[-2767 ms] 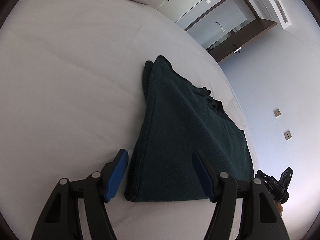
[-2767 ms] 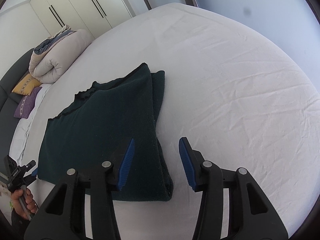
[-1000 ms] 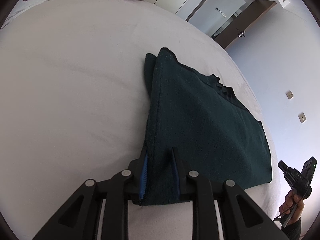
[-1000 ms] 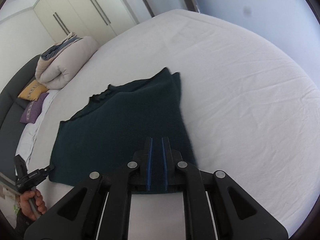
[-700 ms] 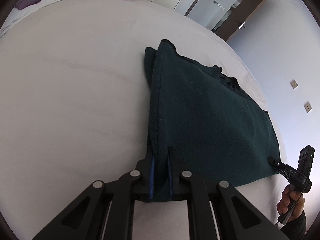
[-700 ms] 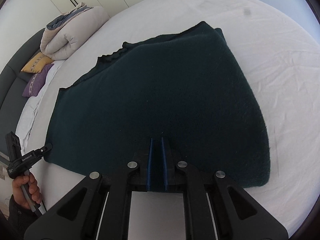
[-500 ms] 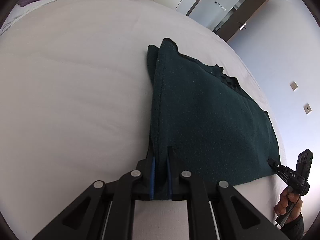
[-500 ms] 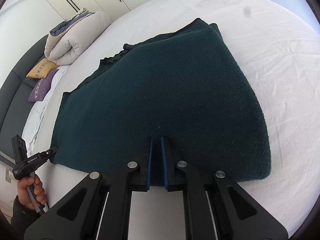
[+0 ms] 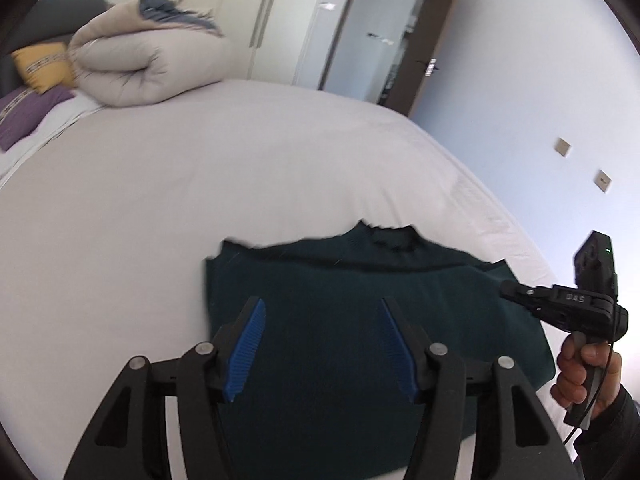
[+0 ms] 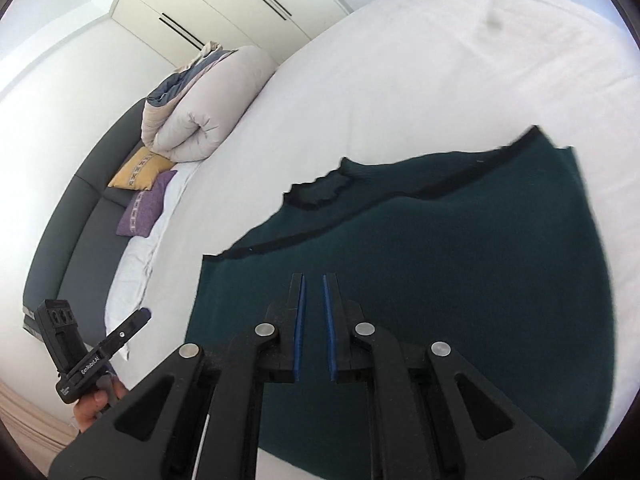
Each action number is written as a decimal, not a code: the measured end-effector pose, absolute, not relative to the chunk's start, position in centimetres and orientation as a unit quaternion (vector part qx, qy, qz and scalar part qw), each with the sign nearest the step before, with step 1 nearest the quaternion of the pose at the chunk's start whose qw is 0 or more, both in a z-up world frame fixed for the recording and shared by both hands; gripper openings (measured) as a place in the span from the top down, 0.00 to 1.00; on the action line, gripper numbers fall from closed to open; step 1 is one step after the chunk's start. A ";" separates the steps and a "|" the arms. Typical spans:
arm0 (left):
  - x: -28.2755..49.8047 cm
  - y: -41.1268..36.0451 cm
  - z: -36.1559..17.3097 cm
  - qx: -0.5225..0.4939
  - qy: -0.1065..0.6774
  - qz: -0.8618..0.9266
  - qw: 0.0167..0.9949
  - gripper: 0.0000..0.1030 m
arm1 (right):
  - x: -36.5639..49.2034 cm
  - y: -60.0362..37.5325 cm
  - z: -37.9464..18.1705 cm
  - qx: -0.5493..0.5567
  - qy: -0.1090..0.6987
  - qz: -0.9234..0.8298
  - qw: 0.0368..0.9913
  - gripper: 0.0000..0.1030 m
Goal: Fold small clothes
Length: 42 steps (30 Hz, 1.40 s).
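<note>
- Since the earlier frames, the near edge of the dark green garment (image 9: 360, 320) has been carried over to its far edge, so that the garment is now seen folded across, its collar at the far side.
- The left gripper (image 9: 324, 344) has just been opened: its blue pads are spread above the garment, nothing pressed between them.
- The right gripper (image 10: 312, 328) is seen nearly pressed together over the cloth; whether a layer is pinched cannot be told, the narrow gap looking empty.
- The garment's long axis is laid crosswise to both grippers, directly ahead of and beneath them; neither is clearly nearer.
- The garment is spread on the white bed (image 9: 200, 184), well apart from the rolled duvet (image 9: 148, 64) and cushions near the headboard.
- Beyond the garment, wardrobe doors and a doorway are seen.
</note>
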State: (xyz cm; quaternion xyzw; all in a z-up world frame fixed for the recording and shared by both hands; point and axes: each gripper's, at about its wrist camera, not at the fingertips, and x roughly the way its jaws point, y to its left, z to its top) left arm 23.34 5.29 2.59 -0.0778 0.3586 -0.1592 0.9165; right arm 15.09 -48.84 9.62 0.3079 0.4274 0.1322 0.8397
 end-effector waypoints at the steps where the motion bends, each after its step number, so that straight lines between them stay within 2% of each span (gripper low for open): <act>1: 25.1 3.9 2.2 -0.066 0.358 -0.168 0.916 0.41 | 16.5 -48.2 9.1 0.315 0.432 0.136 0.834 0.92; 6: 32.6 0.9 -3.4 -0.047 0.421 -0.154 0.893 0.43 | 22.7 -45.5 4.4 0.323 0.487 0.144 0.799 0.92; 7: 33.3 1.4 -5.0 -0.047 0.441 -0.143 0.885 0.46 | 23.3 -45.6 3.3 0.317 0.492 0.141 0.798 0.93; 8: 33.3 2.1 -6.2 -0.046 0.450 -0.135 0.882 0.50 | 23.7 -46.1 2.5 0.325 0.487 0.146 0.798 0.99; 9: 32.9 3.0 -6.8 -0.053 0.437 -0.142 0.887 0.54 | 23.9 -46.8 2.1 0.337 0.477 0.151 0.797 0.99; 14: 31.3 6.3 -7.0 -0.110 0.417 -0.159 0.888 0.55 | 23.6 -52.6 2.0 0.375 0.429 0.097 0.816 0.99; 17: 31.2 7.2 -7.2 -0.138 0.414 -0.165 0.884 0.60 | 22.4 -57.7 1.4 0.442 0.393 0.044 0.805 0.99; 22: 31.2 7.0 -7.5 -0.147 0.409 -0.169 0.885 0.60 | 19.3 -62.2 2.3 0.455 0.353 -0.066 0.815 0.96; 25: 31.1 6.7 -7.6 -0.142 0.404 -0.167 0.888 0.60 | 17.6 -61.1 4.0 0.455 0.333 -0.042 0.825 0.93; 28: 30.9 6.8 -7.6 -0.140 0.402 -0.168 0.889 0.60 | 16.4 -56.4 5.7 0.451 0.329 0.060 0.828 0.93; 31: 30.8 7.0 -7.6 -0.146 0.400 -0.172 0.888 0.60 | 16.2 -50.7 5.5 0.405 0.370 0.136 0.825 0.93; 34: 30.8 7.2 -7.7 -0.145 0.400 -0.171 0.889 0.60 | 16.5 -47.3 2.2 0.363 0.442 0.133 0.809 0.93; 37: 30.7 6.8 -7.6 -0.127 0.399 -0.163 0.893 0.60 | 15.1 -49.2 -0.4 0.427 0.419 0.137 0.789 0.95; 42: 30.7 6.7 -7.7 -0.123 0.398 -0.162 0.895 0.60 | 9.8 -55.6 -0.1 0.471 0.369 0.052 0.799 0.95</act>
